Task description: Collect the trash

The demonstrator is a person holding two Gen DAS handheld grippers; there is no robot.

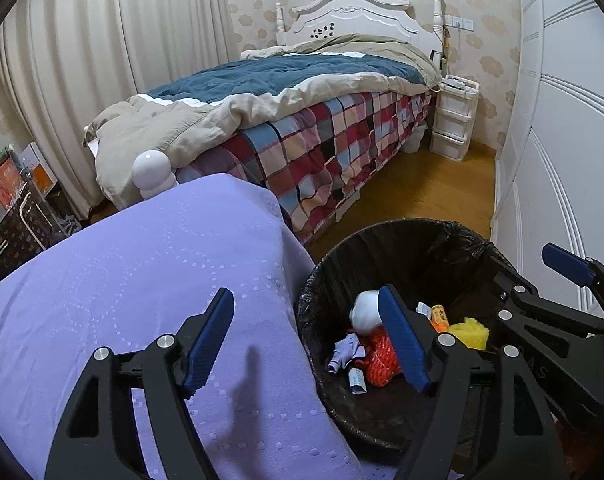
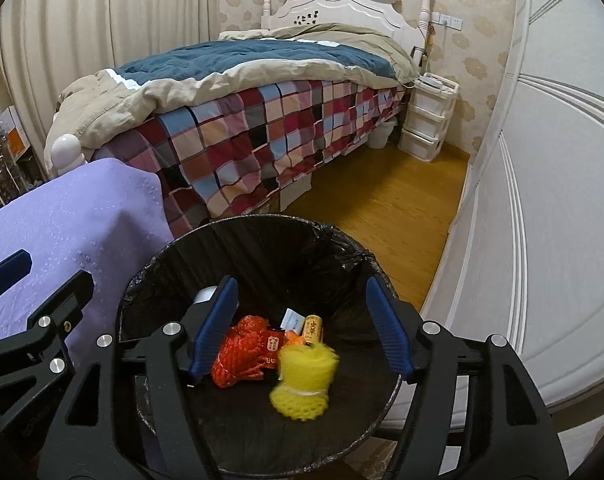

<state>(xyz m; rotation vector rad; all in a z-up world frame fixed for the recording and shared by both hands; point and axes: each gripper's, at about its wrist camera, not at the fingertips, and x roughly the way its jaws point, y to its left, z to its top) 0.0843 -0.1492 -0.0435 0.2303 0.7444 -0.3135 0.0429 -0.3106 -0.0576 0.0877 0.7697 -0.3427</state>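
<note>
A trash bin with a black liner [image 2: 342,248] stands on the floor between the purple-covered surface and the wardrobe. Inside lie a red mesh net [image 2: 238,354], a blurred yellow mesh net [image 2: 306,376], a small yellow can [image 2: 313,329] and paper scraps. My right gripper [image 2: 302,284] hangs open over the bin; its pads touch nothing. My left gripper [image 1: 304,298] is open too, with one finger over the purple cloth [image 1: 142,280] and the other over the bin's rim [image 1: 382,228]. A white cup-like piece [image 1: 366,312] and crumpled paper [image 1: 344,354] show in the bin in the left wrist view.
A bed [image 1: 322,136] with a plaid cover and a white footpost [image 1: 152,170] stands behind. A white wardrobe [image 2: 542,200] lines the right side. A white drawer unit [image 2: 426,120] sits by the headboard. Boxes [image 1: 10,208] crowd the left. Wood floor [image 2: 382,208] lies between the bed and the wardrobe.
</note>
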